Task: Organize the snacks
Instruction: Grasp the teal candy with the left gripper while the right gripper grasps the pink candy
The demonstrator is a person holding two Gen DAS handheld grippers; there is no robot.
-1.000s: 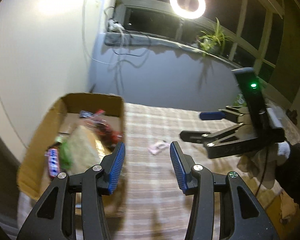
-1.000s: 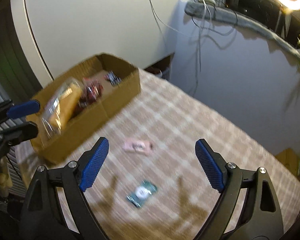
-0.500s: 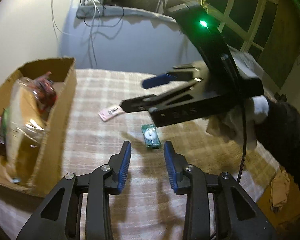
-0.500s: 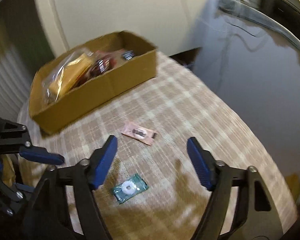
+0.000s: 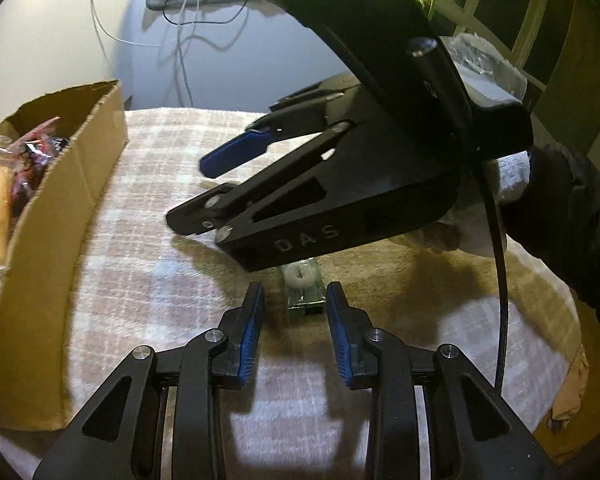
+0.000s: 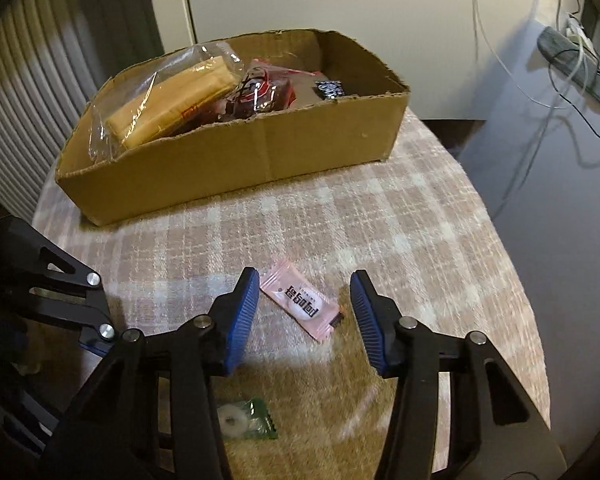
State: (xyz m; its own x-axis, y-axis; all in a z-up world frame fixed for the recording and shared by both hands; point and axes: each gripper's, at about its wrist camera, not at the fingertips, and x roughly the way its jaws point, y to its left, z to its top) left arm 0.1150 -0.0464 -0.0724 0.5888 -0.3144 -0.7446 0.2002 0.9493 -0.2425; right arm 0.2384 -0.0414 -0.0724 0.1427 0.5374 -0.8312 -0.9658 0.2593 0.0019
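Observation:
A green packet [image 5: 303,289] holding a white ring candy lies on the checked cloth, just ahead of and between the tips of my left gripper [image 5: 296,294], which is open and narrow, its pads clear of it. A pink packet [image 6: 301,301] with black print lies between the fingers of my right gripper [image 6: 304,274]. Those jaws are closing, and the pads do not touch the packet. The right gripper [image 5: 188,196] crosses above the left one and hides the pink packet in the left wrist view. The green packet [image 6: 246,424] shows under the right gripper's left finger.
A shallow cardboard box [image 6: 240,160] with several wrapped snacks stands at the cloth's far left. The table's rounded edge [image 6: 532,320] drops off to the right. Cables hang on the wall behind. A gloved hand and dark sleeve [image 5: 560,200] hold the right gripper.
Both grippers came down toward the cloth. The left swung from the box to the green packet and narrowed. The right rolled, narrowed and now straddles the pink packet.

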